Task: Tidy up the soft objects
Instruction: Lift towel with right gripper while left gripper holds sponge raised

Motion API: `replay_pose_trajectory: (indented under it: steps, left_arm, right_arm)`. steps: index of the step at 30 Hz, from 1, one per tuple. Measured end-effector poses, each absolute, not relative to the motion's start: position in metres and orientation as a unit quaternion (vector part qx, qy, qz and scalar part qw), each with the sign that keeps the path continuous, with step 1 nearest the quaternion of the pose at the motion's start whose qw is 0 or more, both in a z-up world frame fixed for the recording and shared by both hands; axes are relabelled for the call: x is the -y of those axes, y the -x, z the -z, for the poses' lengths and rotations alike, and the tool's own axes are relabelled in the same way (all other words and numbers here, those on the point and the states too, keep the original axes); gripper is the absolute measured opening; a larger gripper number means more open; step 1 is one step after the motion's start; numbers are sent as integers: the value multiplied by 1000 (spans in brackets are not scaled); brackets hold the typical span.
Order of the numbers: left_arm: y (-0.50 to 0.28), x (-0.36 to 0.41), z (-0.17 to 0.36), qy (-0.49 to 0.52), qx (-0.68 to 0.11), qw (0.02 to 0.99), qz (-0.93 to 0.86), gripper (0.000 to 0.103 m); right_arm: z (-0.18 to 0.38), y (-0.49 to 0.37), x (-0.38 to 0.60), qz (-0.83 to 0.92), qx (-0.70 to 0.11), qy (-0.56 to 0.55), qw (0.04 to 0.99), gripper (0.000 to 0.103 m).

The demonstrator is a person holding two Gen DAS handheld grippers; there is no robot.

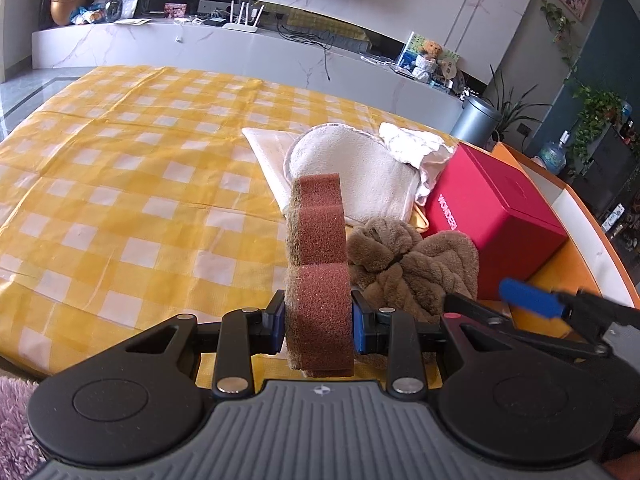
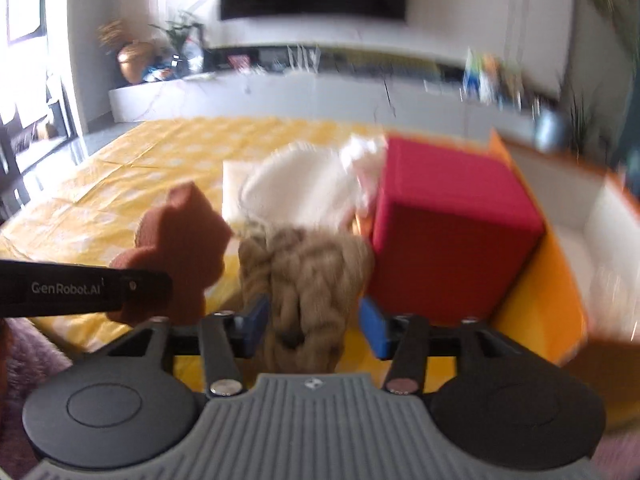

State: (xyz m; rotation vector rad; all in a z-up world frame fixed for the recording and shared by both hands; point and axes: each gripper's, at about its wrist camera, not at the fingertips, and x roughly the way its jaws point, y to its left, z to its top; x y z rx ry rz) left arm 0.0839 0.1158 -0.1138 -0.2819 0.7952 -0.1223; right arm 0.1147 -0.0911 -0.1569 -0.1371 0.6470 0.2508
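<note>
Left tongs (image 1: 318, 322) clamp a brown bear-shaped sponge (image 1: 318, 248) beside the red box (image 1: 492, 220); right tongs (image 2: 314, 326), parted around the plush brown cloth (image 2: 308, 276), should close squarely before lifting.

The red box (image 1: 492, 216) bears white lettering down one side face, reading "WONDERA" as far as it shows before the brown plush (image 1: 412, 264) cuts it off. In the right wrist view, the black arm of the left gripper (image 2: 84, 288) carries the print "GenRobot.AI".
</note>
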Motion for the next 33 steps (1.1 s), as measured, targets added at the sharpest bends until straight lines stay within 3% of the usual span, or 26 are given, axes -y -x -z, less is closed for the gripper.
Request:
replay_pose_trajectory:
  steps: [3, 14, 33]
  left_arm:
    - [-85, -119, 115, 147, -388, 908, 58, 35]
    - [-94, -121, 122, 159, -404, 898, 63, 36]
    - [-95, -115, 125, 147, -413, 896, 74, 36]
  right_arm:
    - [162, -115, 72, -145, -283, 124, 940, 73]
    - [198, -140, 69, -144, -318, 159, 923, 74]
    - [214, -159, 79, -149, -369, 111, 911, 60]
